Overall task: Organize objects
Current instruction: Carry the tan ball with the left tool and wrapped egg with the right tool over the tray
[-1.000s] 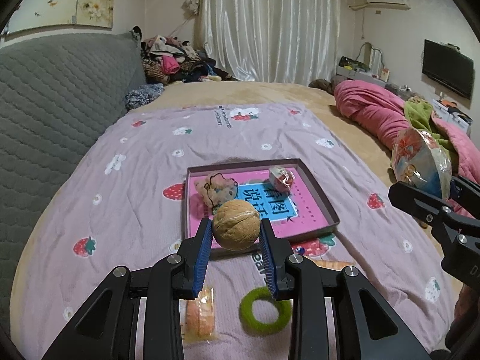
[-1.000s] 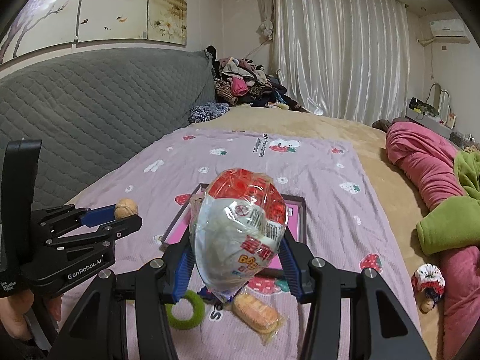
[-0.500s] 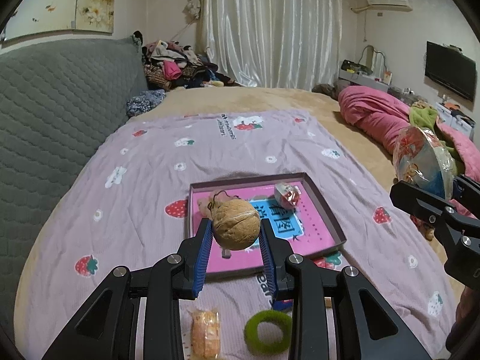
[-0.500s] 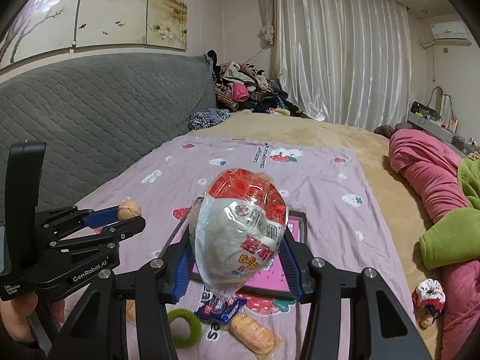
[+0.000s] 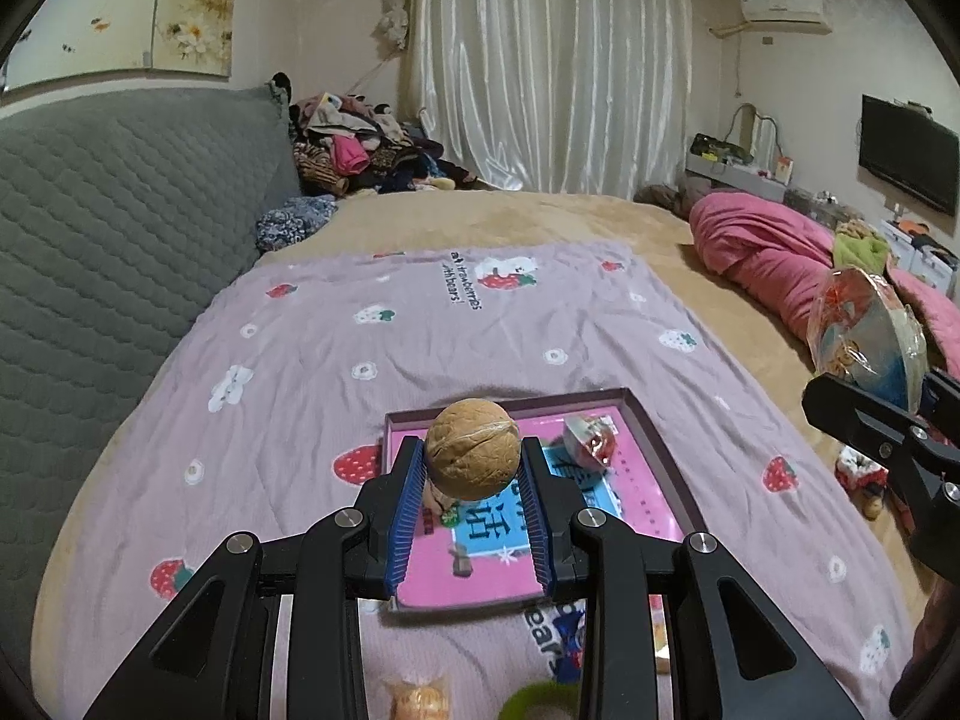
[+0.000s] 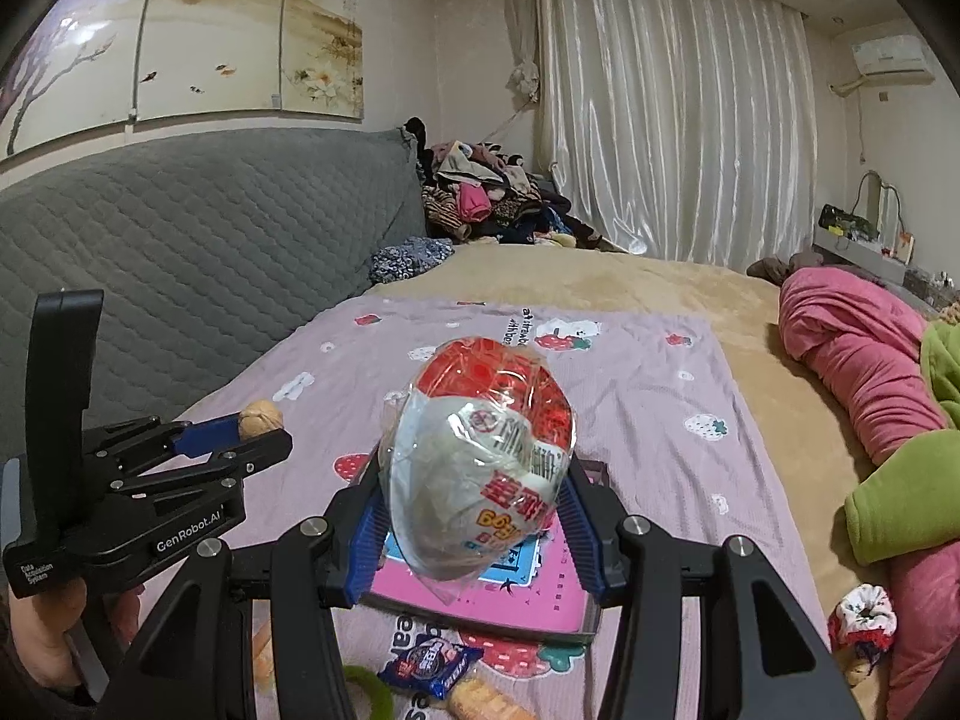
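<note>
My left gripper (image 5: 472, 461) is shut on a brown walnut (image 5: 472, 447), held in the air over the near part of a pink tray (image 5: 648, 495). A small wrapped candy (image 5: 591, 439) lies in the tray's far right corner. My right gripper (image 6: 477, 495) is shut on a big egg-shaped snack pack in clear wrap (image 6: 480, 456), red on top and white below, above the same tray (image 6: 558, 603). In the right wrist view the left gripper (image 6: 258, 429) with its walnut (image 6: 260, 417) shows at the left; in the left wrist view the snack pack (image 5: 864, 336) shows at the right edge.
The tray rests on a lilac strawberry blanket (image 5: 372, 372) over a tan bed. Near me lie a green ring (image 6: 366, 687), a blue snack packet (image 6: 429, 663) and orange wrapped biscuits (image 6: 480, 702). A grey headboard (image 5: 102, 228) stands left; pink and green bedding (image 6: 864, 372) is piled right.
Both grippers have moved forward over the tray and risen a little, each with its load still held. The green ring and biscuits have slid toward the bottom edge of both views.
</note>
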A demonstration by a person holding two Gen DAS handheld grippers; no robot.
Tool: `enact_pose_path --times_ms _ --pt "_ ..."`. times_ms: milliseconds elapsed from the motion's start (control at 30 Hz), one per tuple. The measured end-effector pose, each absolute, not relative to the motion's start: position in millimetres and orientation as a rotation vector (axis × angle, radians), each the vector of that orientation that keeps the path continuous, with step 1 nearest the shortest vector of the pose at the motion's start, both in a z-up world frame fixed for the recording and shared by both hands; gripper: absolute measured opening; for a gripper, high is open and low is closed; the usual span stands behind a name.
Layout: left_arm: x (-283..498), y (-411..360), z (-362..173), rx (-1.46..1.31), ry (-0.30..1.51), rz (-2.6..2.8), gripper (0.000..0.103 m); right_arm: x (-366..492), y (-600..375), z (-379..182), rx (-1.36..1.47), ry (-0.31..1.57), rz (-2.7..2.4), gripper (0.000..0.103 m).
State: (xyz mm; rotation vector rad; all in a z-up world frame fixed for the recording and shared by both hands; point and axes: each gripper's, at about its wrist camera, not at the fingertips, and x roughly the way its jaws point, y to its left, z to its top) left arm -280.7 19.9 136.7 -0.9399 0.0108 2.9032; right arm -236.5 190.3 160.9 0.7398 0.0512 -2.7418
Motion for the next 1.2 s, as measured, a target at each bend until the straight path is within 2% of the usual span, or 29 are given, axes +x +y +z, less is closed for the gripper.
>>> enact_pose_path --times_ms 333,700,900,1200 --pt "-315 18 92 -0.995 -0.012 2.895 0.032 -270 188 133 0.756 0.106 -2.772 0.052" --pt "-357 5 27 -1.103 -0.064 2.887 0.032 -307 191 71 0.874 0.143 -2.755 0.052" --pt "-375 2 -10 -1.178 -0.061 2.865 0.032 -331 199 34 0.956 0.088 -2.733 0.052" --pt "-387 8 -43 -1.231 -0.069 2.800 0.032 -350 202 -9 1.081 0.129 -2.701 0.052"
